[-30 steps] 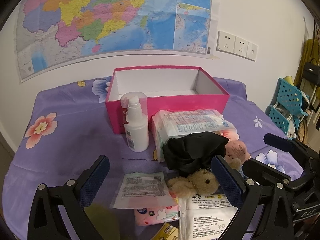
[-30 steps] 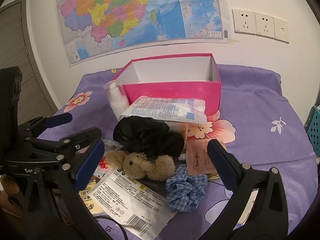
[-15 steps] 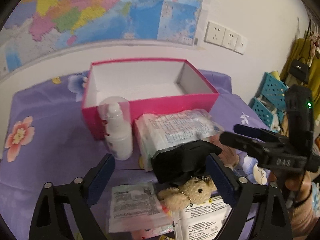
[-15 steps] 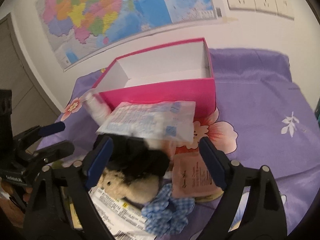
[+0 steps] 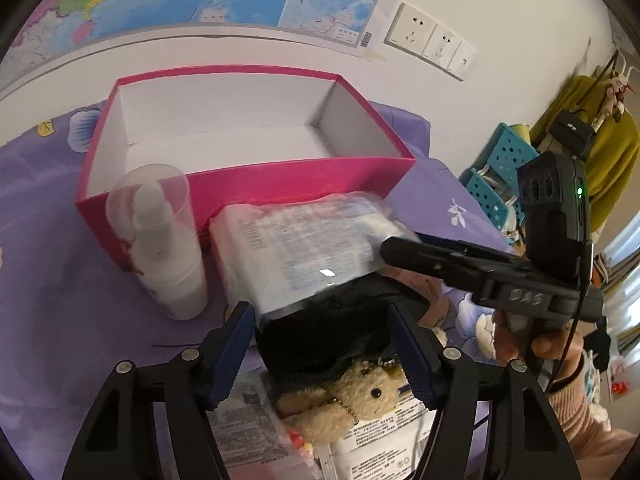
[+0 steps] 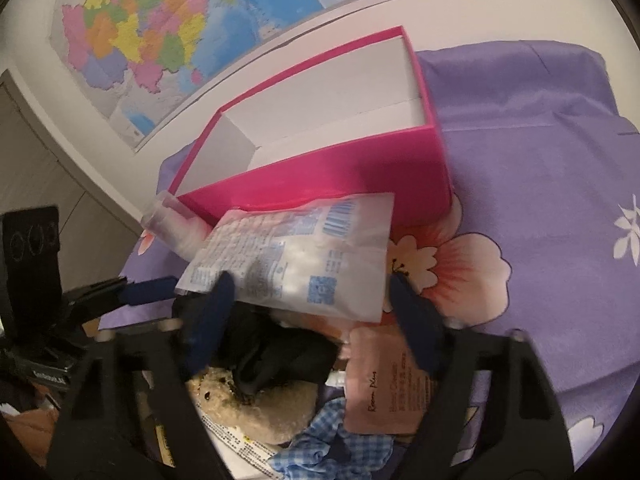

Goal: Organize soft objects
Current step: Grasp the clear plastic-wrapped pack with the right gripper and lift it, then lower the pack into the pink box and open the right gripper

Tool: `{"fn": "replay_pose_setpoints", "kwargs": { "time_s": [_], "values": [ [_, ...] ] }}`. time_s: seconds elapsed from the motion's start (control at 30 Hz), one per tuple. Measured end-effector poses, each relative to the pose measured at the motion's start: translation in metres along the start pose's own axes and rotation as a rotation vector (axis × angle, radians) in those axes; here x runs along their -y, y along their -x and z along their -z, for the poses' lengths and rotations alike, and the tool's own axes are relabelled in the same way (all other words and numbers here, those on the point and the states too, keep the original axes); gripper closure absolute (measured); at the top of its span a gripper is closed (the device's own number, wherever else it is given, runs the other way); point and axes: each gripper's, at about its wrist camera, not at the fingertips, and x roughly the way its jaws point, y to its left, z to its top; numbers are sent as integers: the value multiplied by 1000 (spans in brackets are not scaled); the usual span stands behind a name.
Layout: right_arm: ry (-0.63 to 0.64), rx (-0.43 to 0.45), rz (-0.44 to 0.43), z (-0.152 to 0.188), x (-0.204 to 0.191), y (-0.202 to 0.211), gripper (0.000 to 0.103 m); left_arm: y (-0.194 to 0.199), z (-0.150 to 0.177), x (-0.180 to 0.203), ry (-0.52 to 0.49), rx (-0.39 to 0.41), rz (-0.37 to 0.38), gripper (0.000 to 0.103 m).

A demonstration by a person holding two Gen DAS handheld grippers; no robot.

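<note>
Since a second ago both grippers have come down and forward over the pile, and the pink box now looms larger in both views. The left gripper (image 5: 322,342) has its blue fingers (image 5: 234,350) spread but closing, one on each side of the black scrunchie (image 5: 324,336), not visibly pressing it. The right gripper (image 6: 308,312) is likewise closing, its fingers (image 6: 418,320) astride the near edge of the tissue pack (image 6: 296,256) and the same black scrunchie (image 6: 276,348); whether they touch either I cannot tell.

Nearest the cameras, printed packets (image 5: 384,440) lie flat on the purple floral cloth (image 6: 540,184). On them rests a tan plush bear (image 5: 344,396), its head tucked under the scrunchie. A blue gingham scrunchie (image 6: 332,444) sits just beside the bear, next to a pink sachet (image 6: 384,380).

Behind the black scrunchie the tissue pack leans over it. To its left stands a white spray bottle with a clear cap (image 5: 160,240), touching the box front. The open pink box (image 5: 280,176) holds nothing visible. Beyond hang a wall map (image 6: 168,28) and wall sockets (image 5: 432,40).
</note>
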Motion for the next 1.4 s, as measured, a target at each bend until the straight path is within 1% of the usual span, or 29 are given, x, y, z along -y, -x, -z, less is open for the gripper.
{"fn": "replay_pose_setpoints", "kwargs": {
  "time_s": [0.13,0.17,0.23,0.33,0.43,0.6,0.73,0.83,0.97,1.03,1.13,1.23,1.4],
  "values": [
    [22,29,33,1,0,5,57,-2,-2,1,-11,-13,10,34],
    [30,42,41,2,-1,7,63,-2,-3,0,-4,-15,17,34],
    [42,52,46,2,-3,10,67,-1,-3,-3,-3,-9,20,34],
    [68,60,49,4,-8,15,73,5,-1,-2,-20,15,0,34],
    [91,87,50,6,-13,23,84,13,0,0,-37,36,-2,34],
    [132,111,49,4,-23,37,86,25,1,7,-72,63,-10,34],
    [172,142,56,0,-35,50,86,40,-4,12,-95,95,1,34],
    [199,176,54,-6,-43,64,86,56,-12,16,-120,136,12,34],
    [235,213,61,-23,-52,74,86,64,-27,22,-150,169,-5,34],
    [247,226,66,-34,-53,75,86,64,-37,21,-156,177,-16,34],
    [233,225,55,-53,-48,70,86,57,-53,14,-136,169,-21,34],
    [226,212,69,-68,-43,58,86,43,-68,10,-129,155,-58,34],
    [199,166,105,-84,-30,31,86,20,-83,1,-118,114,-88,34]
  ]
}}
